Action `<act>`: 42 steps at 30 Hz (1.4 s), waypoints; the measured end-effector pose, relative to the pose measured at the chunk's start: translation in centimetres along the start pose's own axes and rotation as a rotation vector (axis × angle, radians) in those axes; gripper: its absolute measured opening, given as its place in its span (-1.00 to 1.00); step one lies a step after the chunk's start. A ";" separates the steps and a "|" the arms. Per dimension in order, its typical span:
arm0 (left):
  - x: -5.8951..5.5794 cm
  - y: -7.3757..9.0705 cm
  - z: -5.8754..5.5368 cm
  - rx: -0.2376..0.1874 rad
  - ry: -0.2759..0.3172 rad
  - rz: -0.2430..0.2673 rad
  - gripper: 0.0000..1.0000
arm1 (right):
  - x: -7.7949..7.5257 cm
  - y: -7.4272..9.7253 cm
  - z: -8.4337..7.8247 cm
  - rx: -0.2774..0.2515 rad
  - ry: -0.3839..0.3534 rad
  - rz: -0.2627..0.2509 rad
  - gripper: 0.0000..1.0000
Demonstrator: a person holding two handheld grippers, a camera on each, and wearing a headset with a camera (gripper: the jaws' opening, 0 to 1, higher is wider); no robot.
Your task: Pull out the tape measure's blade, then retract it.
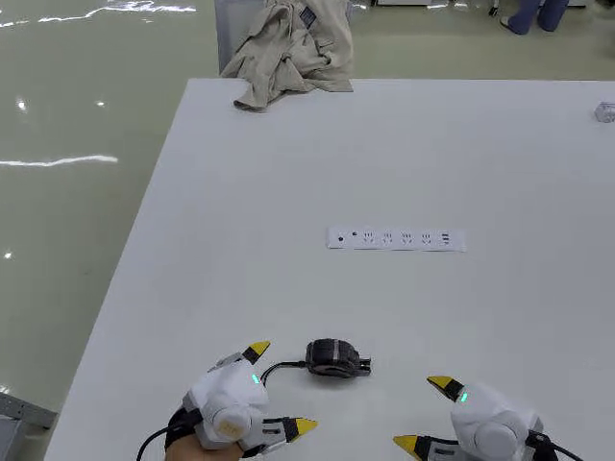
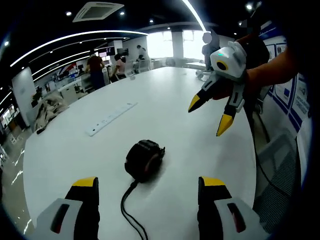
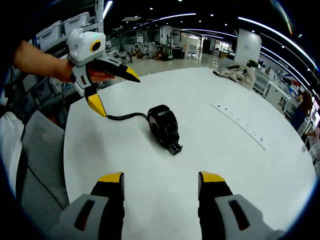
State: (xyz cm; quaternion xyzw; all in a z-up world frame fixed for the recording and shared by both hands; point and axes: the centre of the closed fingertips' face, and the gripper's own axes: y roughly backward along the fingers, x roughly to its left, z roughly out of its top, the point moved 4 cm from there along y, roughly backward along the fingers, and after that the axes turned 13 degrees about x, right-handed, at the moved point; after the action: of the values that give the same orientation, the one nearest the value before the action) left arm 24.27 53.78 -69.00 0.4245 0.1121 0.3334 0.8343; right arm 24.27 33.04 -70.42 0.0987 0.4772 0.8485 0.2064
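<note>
A black tape measure (image 1: 333, 358) lies on the white table (image 1: 384, 163) near its front edge, its blade drawn in and a black strap trailing to the left. My left gripper (image 1: 282, 389) hovers open just left of it, yellow tips apart. In the left gripper view the tape measure (image 2: 144, 159) sits ahead of the spread jaws. My right gripper (image 1: 426, 414) hangs open to the right of it. The right gripper view has the tape measure (image 3: 164, 125) ahead, with the left gripper (image 3: 114, 90) beyond it.
A white power strip (image 1: 396, 238) lies mid-table. A beige garment (image 1: 288, 48) is heaped at the far edge. A small grey object (image 1: 604, 112) rests at the far right. The table's left edge drops to a glossy floor.
</note>
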 end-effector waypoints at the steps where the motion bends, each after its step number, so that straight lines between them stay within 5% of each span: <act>1: 0.0 -0.3 0.1 0.011 -0.022 -0.013 0.56 | -0.1 -0.2 0.0 0.002 0.016 0.007 0.20; 18: 0.0 -3.8 1.6 0.074 -0.251 -0.106 0.51 | -1.3 -4.0 0.5 0.058 0.146 0.058 0.08; 42: 1.2 -8.3 3.3 0.115 -0.385 -0.192 0.31 | -2.8 -8.1 2.9 0.109 0.282 0.107 0.02</act>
State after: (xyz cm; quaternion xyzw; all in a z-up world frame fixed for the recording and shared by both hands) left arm 30.59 49.00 -73.36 0.5146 0.0096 0.1582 0.8427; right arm 29.93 37.75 -75.68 0.0148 0.5408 0.8366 0.0861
